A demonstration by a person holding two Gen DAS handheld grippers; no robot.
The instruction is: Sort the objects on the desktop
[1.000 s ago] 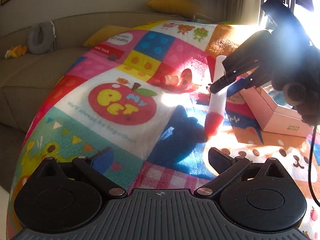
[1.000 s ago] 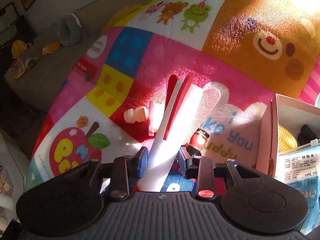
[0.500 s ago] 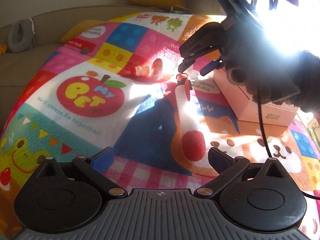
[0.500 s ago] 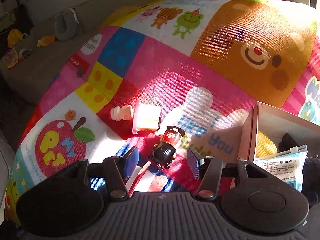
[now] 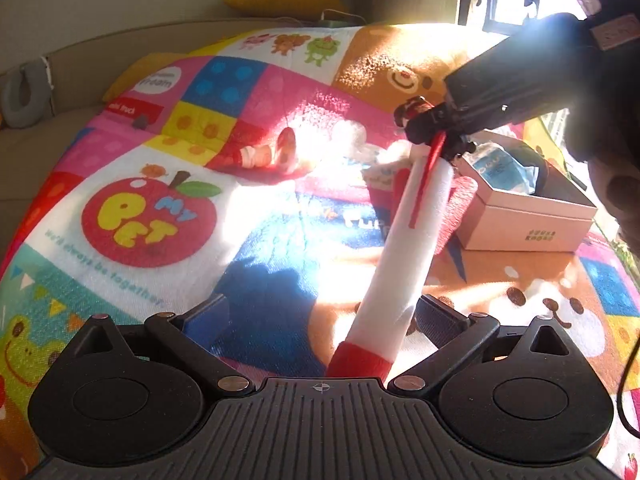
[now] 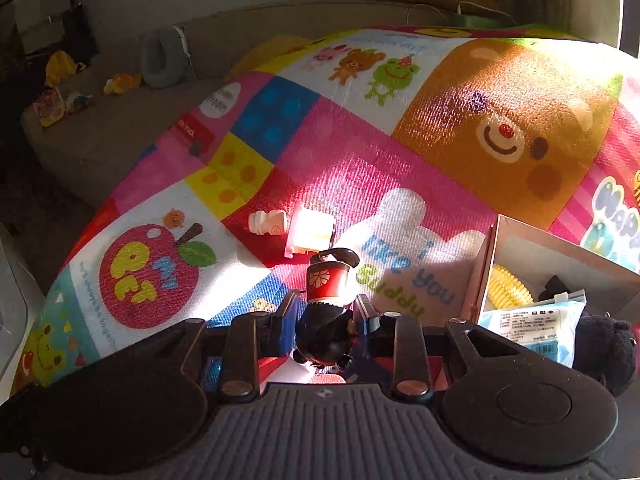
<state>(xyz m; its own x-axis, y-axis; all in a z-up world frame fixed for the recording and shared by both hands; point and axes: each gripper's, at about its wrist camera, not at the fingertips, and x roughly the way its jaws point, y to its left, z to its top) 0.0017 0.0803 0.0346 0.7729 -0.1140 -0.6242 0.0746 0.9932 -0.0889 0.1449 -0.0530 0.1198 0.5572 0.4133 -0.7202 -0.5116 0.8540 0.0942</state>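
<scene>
While sunlight floods the cartoon-print play mat [image 6: 360, 160], the right gripper [image 6: 326, 314] is clamped on a small black-and-red toy figure [image 6: 326, 292], which is lifted just above the mat near the "i like you buddy" print. Beside it to the right, an open pink box [image 6: 486, 264] holds a yellow ridged item [image 6: 506, 286] and a blue-and-white packet [image 6: 532, 322]. The left gripper [image 5: 320, 312] has its fingers spread apart, with a white foam rocket [image 5: 404, 248] with a red base lying between them, closer to the right finger; whether it touches is unclear. Two small pale toys [image 6: 292, 226] lie on the red square mid-mat.
</scene>
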